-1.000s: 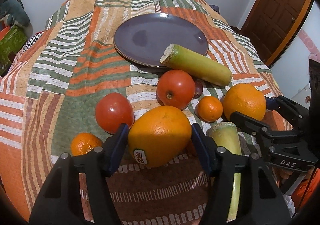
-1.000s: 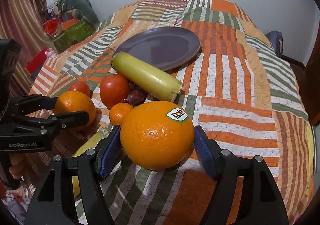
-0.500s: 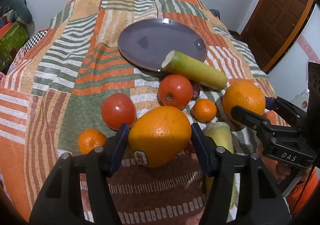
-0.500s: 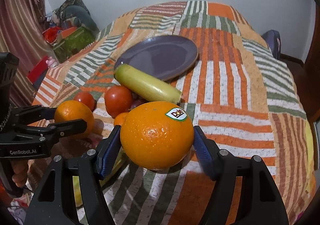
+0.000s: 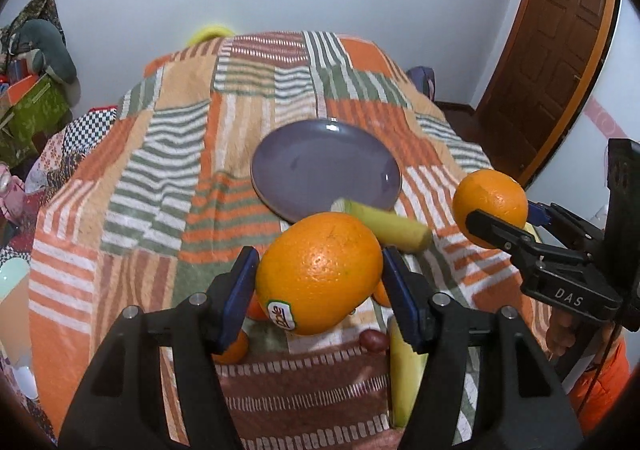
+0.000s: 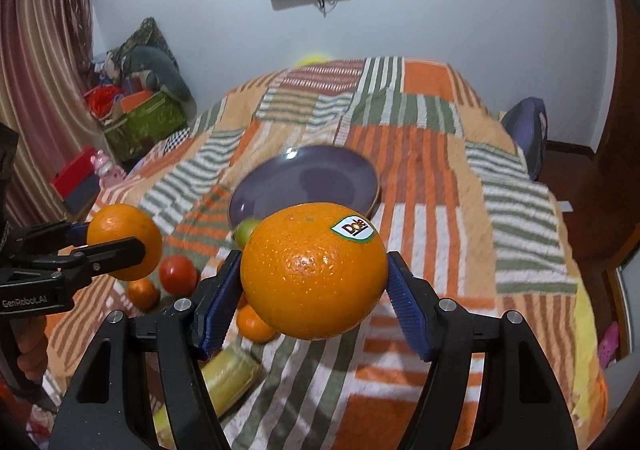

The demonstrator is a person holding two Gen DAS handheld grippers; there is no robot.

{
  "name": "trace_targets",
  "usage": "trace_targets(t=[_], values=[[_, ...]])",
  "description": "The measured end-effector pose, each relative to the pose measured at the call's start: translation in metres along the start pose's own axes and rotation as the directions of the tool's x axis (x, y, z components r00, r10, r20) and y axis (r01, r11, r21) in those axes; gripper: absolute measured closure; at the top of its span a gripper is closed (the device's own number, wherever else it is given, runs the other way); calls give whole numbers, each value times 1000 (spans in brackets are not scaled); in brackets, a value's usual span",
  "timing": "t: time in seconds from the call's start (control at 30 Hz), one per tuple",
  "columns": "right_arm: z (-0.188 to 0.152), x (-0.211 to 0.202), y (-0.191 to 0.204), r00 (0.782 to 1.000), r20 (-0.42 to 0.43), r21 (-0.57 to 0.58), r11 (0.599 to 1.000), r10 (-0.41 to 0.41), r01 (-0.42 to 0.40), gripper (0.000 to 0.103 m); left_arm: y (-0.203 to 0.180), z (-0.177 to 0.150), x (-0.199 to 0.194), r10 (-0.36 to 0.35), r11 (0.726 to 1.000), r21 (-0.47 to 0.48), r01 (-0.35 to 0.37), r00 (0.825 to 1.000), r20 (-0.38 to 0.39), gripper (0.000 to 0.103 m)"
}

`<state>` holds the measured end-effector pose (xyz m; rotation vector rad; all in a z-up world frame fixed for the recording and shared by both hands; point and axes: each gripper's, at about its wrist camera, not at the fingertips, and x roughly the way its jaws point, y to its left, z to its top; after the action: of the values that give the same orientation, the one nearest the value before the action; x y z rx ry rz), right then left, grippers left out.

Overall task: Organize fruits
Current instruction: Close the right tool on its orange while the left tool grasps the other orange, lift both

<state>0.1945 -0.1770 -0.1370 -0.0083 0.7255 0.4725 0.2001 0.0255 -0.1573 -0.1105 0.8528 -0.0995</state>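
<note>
A plate [image 5: 326, 165] lies on the bedspread [image 5: 160, 153] around the middle of the bed. Toward the near edge a stalk [image 5: 390, 226] rests just in front of the plate's rim, and nearer still sit a tomato [image 6: 178, 274], small oranges [image 6: 142, 294] and a second stalk [image 6: 228, 374], all close together. Above this cluster the left gripper [image 5: 318, 282] holds an orange [image 5: 320, 272], and beside it, to its right, the right gripper [image 6: 314, 290] holds another orange [image 6: 314, 276], both clear of the bedspread
</note>
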Motion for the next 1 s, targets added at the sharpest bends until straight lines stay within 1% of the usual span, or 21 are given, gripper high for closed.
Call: trace_targets(t=[0.27,0.4,0.5,0.63,0.73,0.83,1.0], values=[[26,-5,-9,997,74,3,1000,-25,25,36,4,30,-2,-3,1000,5,3,999,41,41],[37,-5,-11,994,101,-7,999,-38,39,36,5,45,4,32,999,12,-32,998,58,41],[46,-3,-14,991,123,-13,998,-57,60,36,10,56,9,43,999,4,-43,997,63,41],[59,3,-17,988,144,-20,998,-63,66,36,15,68,18,54,998,3,-55,996,65,41],[65,9,-16,986,152,-34,997,-65,71,36,21,76,28,65,998,3,-65,996,56,41],[71,17,-13,986,154,-58,995,-68,78,36,27,86,41,59,998,-7,-59,997,40,41],[76,38,-9,989,134,-85,994,-63,75,36,33,98,61,58,998,-17,-58,998,23,41]])
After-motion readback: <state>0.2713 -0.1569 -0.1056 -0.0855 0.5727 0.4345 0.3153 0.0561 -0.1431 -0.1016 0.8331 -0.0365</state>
